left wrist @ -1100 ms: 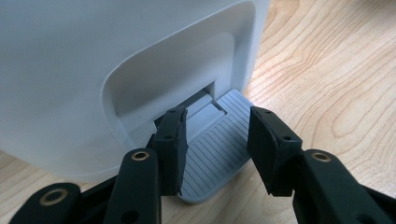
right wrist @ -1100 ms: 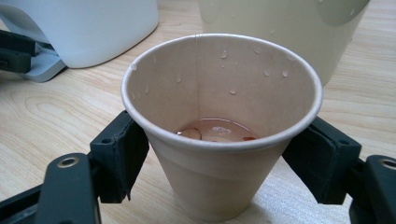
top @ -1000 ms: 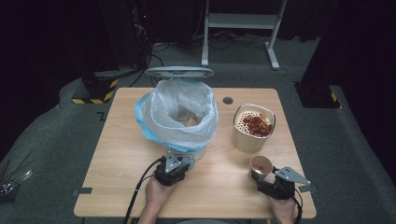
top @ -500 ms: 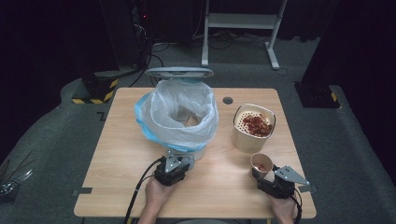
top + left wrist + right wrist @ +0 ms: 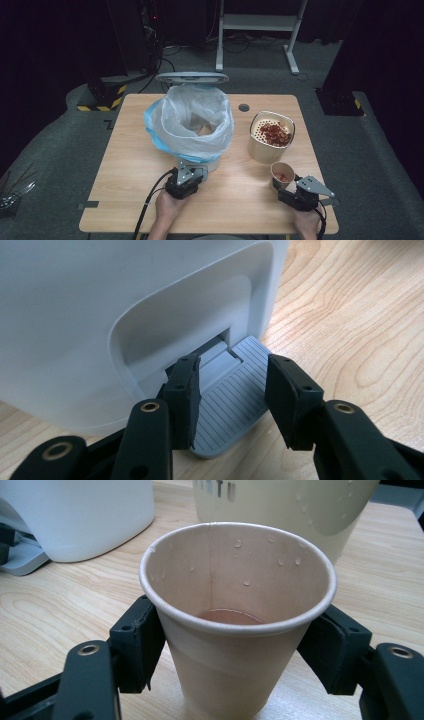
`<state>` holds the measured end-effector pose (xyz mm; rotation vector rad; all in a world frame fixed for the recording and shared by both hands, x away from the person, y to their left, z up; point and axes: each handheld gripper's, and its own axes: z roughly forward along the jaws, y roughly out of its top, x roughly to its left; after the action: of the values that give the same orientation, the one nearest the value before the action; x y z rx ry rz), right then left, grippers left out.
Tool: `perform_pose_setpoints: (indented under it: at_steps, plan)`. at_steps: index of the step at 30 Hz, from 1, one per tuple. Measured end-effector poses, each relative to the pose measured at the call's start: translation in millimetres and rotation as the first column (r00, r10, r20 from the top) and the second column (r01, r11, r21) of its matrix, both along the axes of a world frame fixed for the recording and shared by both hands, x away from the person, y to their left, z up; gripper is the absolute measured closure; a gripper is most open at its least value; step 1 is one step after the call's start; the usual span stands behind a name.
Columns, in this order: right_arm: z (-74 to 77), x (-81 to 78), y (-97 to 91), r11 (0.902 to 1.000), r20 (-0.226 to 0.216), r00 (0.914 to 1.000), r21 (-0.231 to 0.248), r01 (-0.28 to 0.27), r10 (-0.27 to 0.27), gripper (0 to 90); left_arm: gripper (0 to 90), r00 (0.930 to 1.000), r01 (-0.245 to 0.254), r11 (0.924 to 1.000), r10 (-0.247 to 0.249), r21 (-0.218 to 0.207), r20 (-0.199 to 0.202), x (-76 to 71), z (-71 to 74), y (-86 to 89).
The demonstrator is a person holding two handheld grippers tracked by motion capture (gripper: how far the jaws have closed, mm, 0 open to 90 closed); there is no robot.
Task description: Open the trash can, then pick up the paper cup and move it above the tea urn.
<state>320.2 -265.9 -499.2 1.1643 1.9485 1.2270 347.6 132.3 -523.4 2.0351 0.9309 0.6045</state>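
Observation:
A white pedal bin (image 5: 212, 162) lined with a clear and blue bag (image 5: 190, 122) stands mid-table, its lid (image 5: 191, 77) raised. My left gripper (image 5: 192, 172) is at the bin's base. In the left gripper view its jaws (image 5: 232, 385) are open over the grey ribbed pedal (image 5: 235, 405), with nothing between them. My right gripper (image 5: 284, 182) is shut on a paper cup (image 5: 282, 172) near the table's front right. The cup (image 5: 235, 630) is upright, with water drops inside and a little reddish liquid at the bottom.
A cream container (image 5: 271, 135) with a perforated insert holding red pieces stands just beyond the cup. A small dark round hole (image 5: 244, 107) is in the tabletop behind it. Bare wood (image 5: 125, 165) lies to the left of the bin.
The cup in my right gripper has shifted slightly toward the cream container. My left gripper has stayed at the pedal.

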Motion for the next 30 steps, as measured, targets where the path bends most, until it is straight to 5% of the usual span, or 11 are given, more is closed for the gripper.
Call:
perform_pose_setpoints:
  at_steps: [30]
  plan:
    - [21.8, 11.5, -7.6, 0.9999, -0.018, 0.9998, 0.013, 0.004, -0.003, 32.4, 57.3, 1.0, 0.0, 0.9999, -0.001, -0.016, -0.007, -0.2, -0.3, 0.0]
